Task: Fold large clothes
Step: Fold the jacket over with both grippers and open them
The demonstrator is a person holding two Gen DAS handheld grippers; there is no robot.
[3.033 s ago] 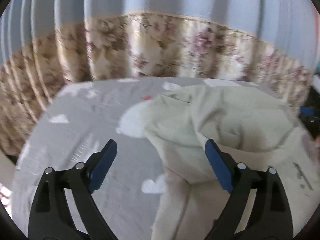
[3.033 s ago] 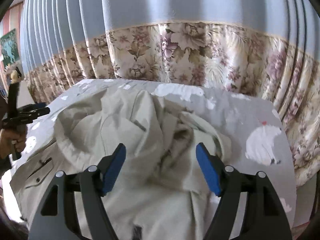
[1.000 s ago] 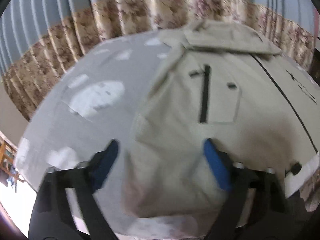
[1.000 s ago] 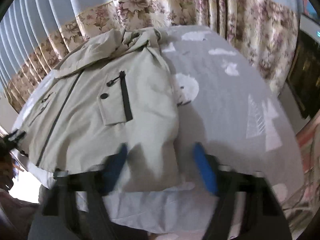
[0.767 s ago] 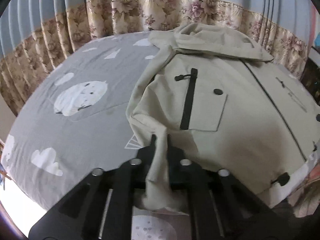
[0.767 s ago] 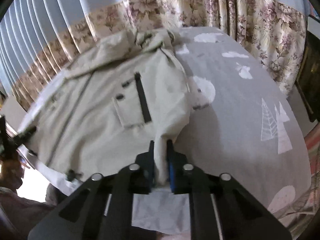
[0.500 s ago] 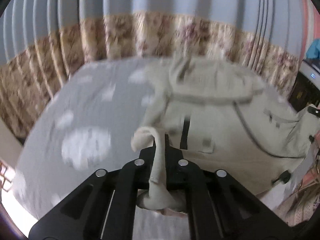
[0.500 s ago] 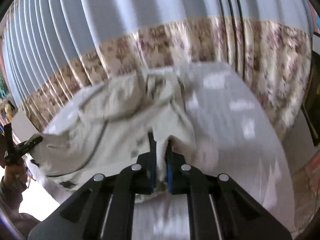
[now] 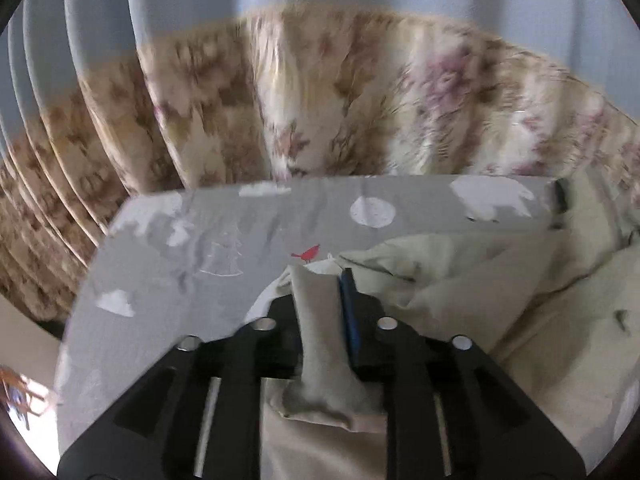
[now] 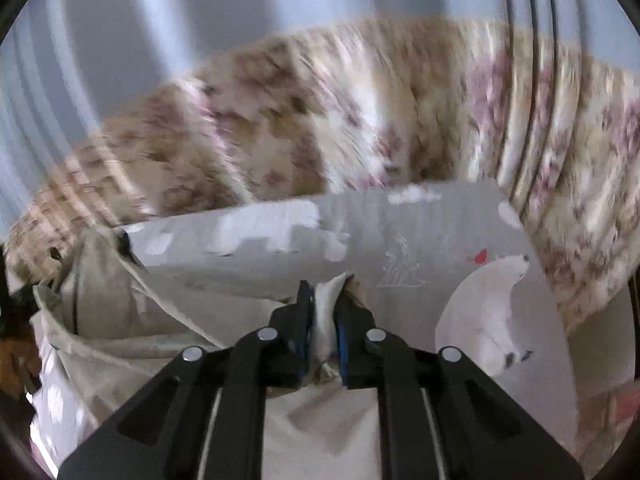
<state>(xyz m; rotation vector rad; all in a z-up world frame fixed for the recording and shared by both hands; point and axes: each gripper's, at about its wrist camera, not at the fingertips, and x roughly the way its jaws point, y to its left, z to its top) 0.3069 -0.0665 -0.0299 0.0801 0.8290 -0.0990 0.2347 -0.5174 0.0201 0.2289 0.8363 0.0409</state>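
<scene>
A large beige jacket (image 9: 500,300) lies on a bed with a grey animal-print sheet (image 9: 224,248). My left gripper (image 9: 320,292) is shut on a fold of the jacket's edge, held near the far part of the bed. The rest of the jacket bunches to the right. In the right wrist view, my right gripper (image 10: 326,308) is shut on another fold of the jacket (image 10: 140,312), which sags away to the left over the sheet (image 10: 420,240).
Floral curtains (image 9: 340,100) hang close behind the far edge of the bed, with blue drapes above. A polar bear print (image 10: 488,308) marks the sheet at right. The bed's left edge (image 9: 80,300) drops to the floor.
Both grippers, holding the jacket's hem, have carried it forward toward the far end of the bed. The jacket now doubles over itself and the curtains are much closer.
</scene>
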